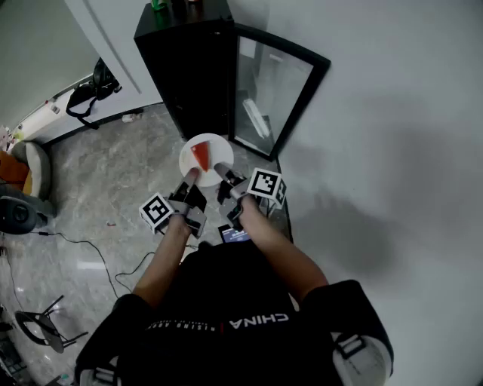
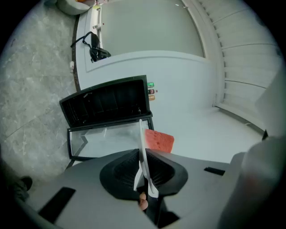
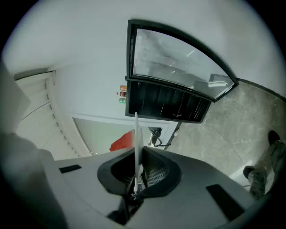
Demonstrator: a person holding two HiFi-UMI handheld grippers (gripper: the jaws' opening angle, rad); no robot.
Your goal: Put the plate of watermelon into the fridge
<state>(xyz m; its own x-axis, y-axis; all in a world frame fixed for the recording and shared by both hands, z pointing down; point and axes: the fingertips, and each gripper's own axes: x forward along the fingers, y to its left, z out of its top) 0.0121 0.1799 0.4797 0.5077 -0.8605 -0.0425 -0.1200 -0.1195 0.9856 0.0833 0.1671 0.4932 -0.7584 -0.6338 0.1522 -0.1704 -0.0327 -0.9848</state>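
Plate is gripped by its near rim in both tools. The left hand-held gripper is on the left of that rim and the right hand-held gripper on the right. In the left gripper view, the left hand-held gripper has its jaws nearly together, clamped on the thin white plate, which is seen edge-on. The right gripper view shows the same: the right hand-held gripper is closed down on the plate.

A red wedge of watermelon lies on the plate, near its middle and just beyond the jaw tips. It shows to the right of the plate edge from the left side and to the left of it from the right side.

The plate is held above the grey floor, just in front of the black fridge and outside it. The glass door stands open, swung to the right toward the white wall, just beyond the right hand-held gripper. Both gripper views look past the plate at the fridge's dark interior.

Bottles stand on top of the fridge. A black bag sits well off to the left, and a cable trails over the floor.
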